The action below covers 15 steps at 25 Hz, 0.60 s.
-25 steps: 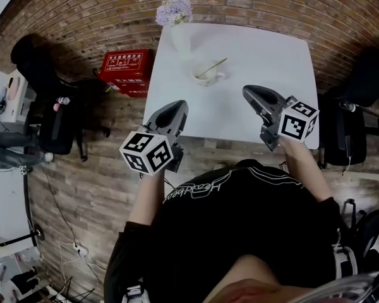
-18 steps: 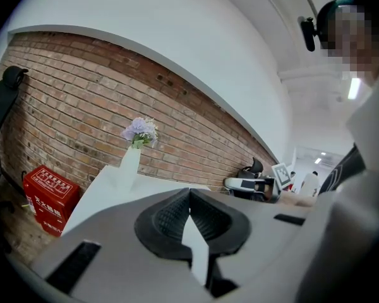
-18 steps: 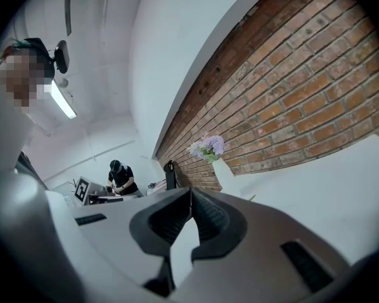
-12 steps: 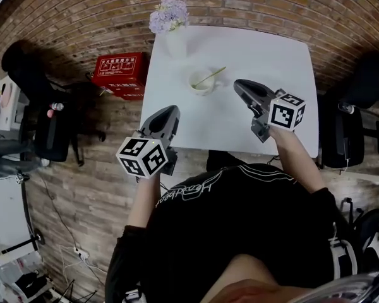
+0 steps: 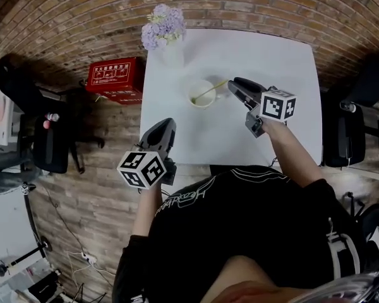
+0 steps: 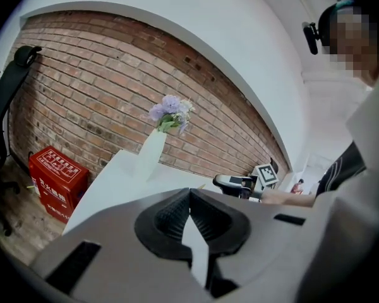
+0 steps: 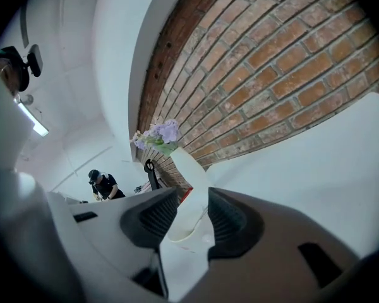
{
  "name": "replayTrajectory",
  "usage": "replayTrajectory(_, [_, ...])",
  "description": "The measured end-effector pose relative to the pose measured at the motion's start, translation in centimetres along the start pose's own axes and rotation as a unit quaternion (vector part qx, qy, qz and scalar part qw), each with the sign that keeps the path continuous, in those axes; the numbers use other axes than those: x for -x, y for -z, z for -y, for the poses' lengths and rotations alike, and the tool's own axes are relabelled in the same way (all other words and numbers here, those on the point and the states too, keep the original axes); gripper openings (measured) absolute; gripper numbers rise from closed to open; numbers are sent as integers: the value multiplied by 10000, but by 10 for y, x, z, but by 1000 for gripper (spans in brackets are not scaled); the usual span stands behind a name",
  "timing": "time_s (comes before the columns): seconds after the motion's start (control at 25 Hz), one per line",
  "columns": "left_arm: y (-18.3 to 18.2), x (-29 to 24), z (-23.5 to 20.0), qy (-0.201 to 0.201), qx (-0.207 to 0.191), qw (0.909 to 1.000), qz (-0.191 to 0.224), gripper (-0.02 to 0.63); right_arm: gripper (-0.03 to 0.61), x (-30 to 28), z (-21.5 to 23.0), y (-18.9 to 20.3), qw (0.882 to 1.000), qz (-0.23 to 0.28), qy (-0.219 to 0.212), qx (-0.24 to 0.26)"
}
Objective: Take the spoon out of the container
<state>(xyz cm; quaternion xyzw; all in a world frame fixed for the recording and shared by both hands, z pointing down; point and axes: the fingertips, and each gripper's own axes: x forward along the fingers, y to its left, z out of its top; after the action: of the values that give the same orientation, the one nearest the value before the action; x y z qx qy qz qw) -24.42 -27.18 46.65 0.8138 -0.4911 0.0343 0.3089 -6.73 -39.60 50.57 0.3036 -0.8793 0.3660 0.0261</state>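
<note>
Spoon (image 5: 210, 91) ungripped, right hand-held gripper (image 5: 232, 86) nearer, opening

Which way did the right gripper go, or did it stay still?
Yes. The right gripper moved left across the table toward the cup, its tips now by the spoon handle. Its jaws are opening with nothing between them.

Soft, even indoor light fills all three views, with only faint shadows. The white surface (image 5: 271, 49) is so bright that the pale container (image 5: 202, 93) nearly washes out against it. Fisheye distortion bends the brick wall (image 6: 82, 87) into arcs, and black vignetting rings both gripper views. A ceiling light strip (image 7: 33, 122) glares.
</note>
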Motion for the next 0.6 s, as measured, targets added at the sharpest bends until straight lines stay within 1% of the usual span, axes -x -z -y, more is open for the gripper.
replayTrajectory(0.24, [7, -7, -16, -146, 130, 9998, -78, 5, 115, -24, 28, 14, 9992, -270, 167, -251])
replayTrajectory(0.36, [10, -5, -21, -214, 202, 9995, -101, 5, 115, -35, 27, 20, 9987, -357, 99, -344])
replayTrajectory(0.48, [11, -4, -24, -261, 224, 9993, -112, 5, 96, -43, 25, 26, 9982, -432, 27, -413])
replayTrajectory(0.6, [12, -1, -26, -291, 225, 9993, -114, 5, 54, -48, 24, 30, 9978, -472, -2, -459])
